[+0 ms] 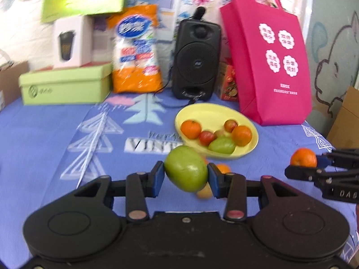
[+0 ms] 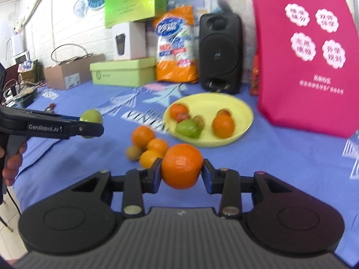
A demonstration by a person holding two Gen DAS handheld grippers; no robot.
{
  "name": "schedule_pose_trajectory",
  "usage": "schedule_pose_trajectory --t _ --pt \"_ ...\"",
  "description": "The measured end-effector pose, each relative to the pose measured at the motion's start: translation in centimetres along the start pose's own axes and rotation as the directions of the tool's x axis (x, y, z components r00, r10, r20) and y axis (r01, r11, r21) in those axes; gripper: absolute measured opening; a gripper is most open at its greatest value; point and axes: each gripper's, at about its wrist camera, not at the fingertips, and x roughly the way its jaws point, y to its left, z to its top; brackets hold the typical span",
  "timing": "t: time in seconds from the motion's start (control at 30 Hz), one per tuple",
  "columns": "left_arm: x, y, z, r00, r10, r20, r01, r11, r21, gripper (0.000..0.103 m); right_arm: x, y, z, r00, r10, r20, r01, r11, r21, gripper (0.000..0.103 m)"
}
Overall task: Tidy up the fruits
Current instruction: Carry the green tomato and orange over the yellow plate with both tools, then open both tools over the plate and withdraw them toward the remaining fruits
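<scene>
My left gripper [image 1: 185, 172] is shut on a green fruit [image 1: 186, 170], held above the blue cloth just in front of the yellow bowl [image 1: 202, 112]. My right gripper [image 2: 182, 170] is shut on an orange [image 2: 182, 166], also raised. The bowl [image 2: 242, 112] holds oranges, small red fruits and a green fruit [image 2: 188, 128]. A small pile of loose oranges [image 2: 143, 136] and a brownish fruit [image 2: 134, 152] lies on the cloth left of the bowl. In the right wrist view the left gripper [image 2: 93, 123] shows at the left with its green fruit [image 2: 92, 116]; in the left wrist view the right gripper [image 1: 304, 163] shows at the right with its orange [image 1: 303, 157].
Along the back stand a pink tote bag [image 1: 269, 62], a black speaker [image 1: 195, 60], an orange-white packet [image 1: 135, 51], a green shoebox [image 1: 65, 85] and a white box [image 1: 73, 42]. A person's hand [image 2: 11, 165] grips the left tool's handle. Cardboard boxes [image 2: 71, 71] sit beyond the table's left edge.
</scene>
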Motion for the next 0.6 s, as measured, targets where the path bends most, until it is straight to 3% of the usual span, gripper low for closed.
schedule_pose_trajectory --t 0.27,0.6 --pt "7.3 -1.7 5.3 1.0 0.0 -0.031 0.003 0.995 0.095 0.041 4.0 -2.1 4.1 1.0 -0.02 -0.001 0.02 0.997 -0.073 0.036" --pt "19.4 -1.8 10.4 0.988 0.009 -0.153 0.002 0.998 0.071 0.041 12.5 -3.7 7.5 0.996 0.002 -0.086 -0.012 0.993 -0.113 0.036"
